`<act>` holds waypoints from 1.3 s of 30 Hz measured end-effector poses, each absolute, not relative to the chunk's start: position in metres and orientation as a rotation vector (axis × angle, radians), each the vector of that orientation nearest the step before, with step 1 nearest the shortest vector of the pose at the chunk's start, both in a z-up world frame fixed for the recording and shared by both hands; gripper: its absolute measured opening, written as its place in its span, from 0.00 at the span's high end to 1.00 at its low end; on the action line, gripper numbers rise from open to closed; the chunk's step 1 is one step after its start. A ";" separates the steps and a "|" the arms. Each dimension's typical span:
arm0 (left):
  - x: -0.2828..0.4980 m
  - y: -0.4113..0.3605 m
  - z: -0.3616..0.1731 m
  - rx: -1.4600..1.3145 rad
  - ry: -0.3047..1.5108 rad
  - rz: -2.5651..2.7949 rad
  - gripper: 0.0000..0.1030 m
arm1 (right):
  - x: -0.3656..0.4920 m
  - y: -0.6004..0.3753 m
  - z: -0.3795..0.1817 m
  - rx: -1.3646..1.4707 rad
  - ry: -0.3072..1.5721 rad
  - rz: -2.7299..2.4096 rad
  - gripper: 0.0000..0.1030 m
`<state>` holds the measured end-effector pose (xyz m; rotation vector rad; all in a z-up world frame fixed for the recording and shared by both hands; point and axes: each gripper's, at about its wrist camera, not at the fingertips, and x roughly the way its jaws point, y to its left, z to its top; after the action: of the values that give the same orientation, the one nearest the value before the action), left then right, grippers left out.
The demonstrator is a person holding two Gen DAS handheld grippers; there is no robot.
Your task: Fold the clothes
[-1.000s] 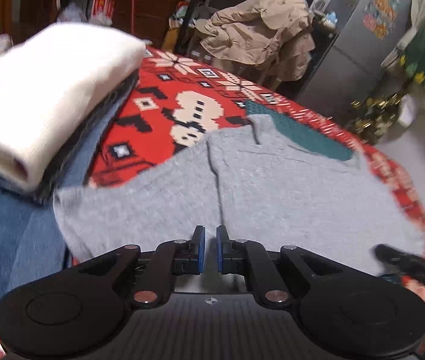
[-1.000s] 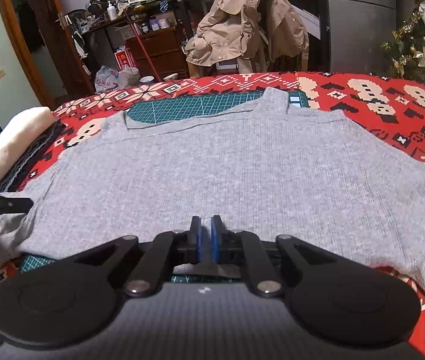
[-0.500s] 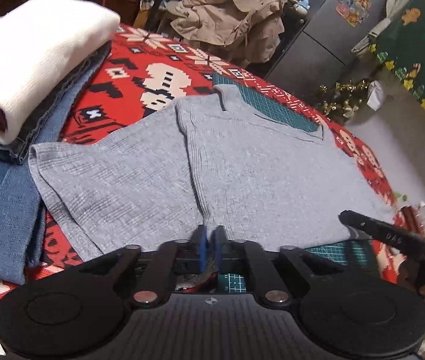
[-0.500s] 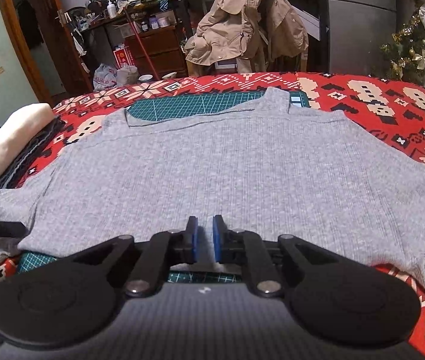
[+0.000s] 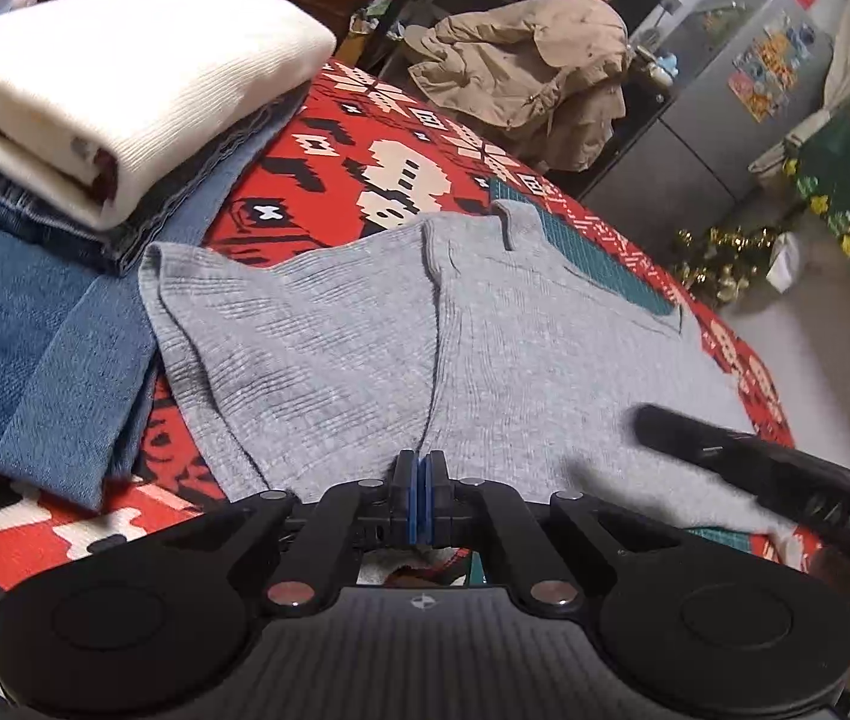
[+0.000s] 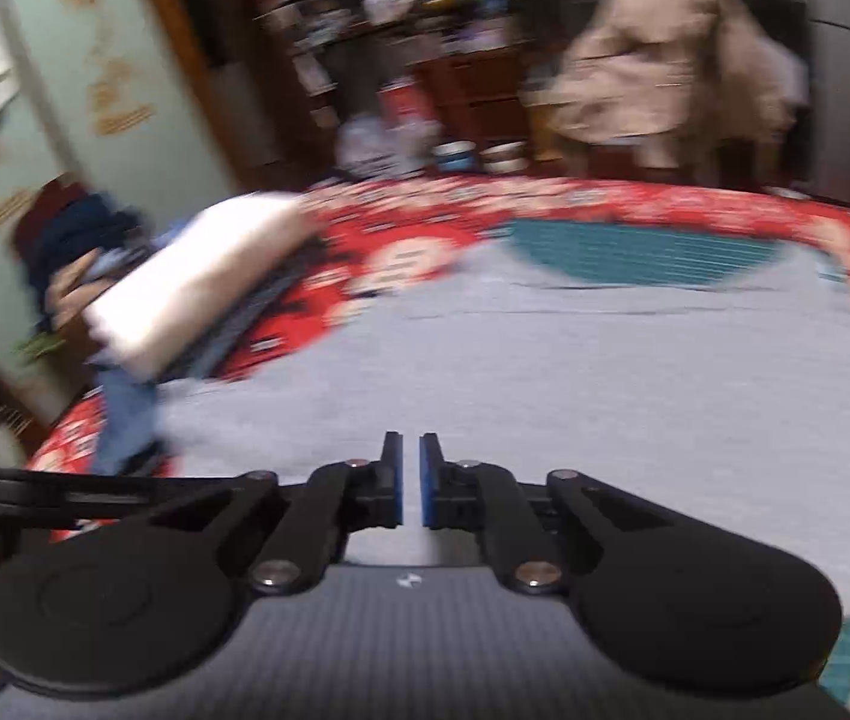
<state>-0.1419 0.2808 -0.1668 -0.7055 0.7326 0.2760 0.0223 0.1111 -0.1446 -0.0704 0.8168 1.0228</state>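
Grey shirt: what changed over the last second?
Right gripper swung left across the grey shirt; its jaws have just been closing, nothing between them. Left gripper eased down to the hem, jaws shut; whether cloth is pinched, cannot tell. Shirt flat, folded stack unmoved.

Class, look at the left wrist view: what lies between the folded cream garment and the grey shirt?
In the left wrist view, folded blue denim and a strip of red patterned cloth lie between the folded cream garment and the grey shirt.
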 end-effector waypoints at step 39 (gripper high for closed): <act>-0.160 0.301 -0.181 -0.860 0.654 0.208 0.96 | 0.004 0.196 -0.183 -0.136 0.892 1.033 1.00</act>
<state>-0.1596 0.3008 -0.1805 -0.8602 0.6543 0.2085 0.0037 0.1962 -0.1834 -0.1362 0.8917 1.0331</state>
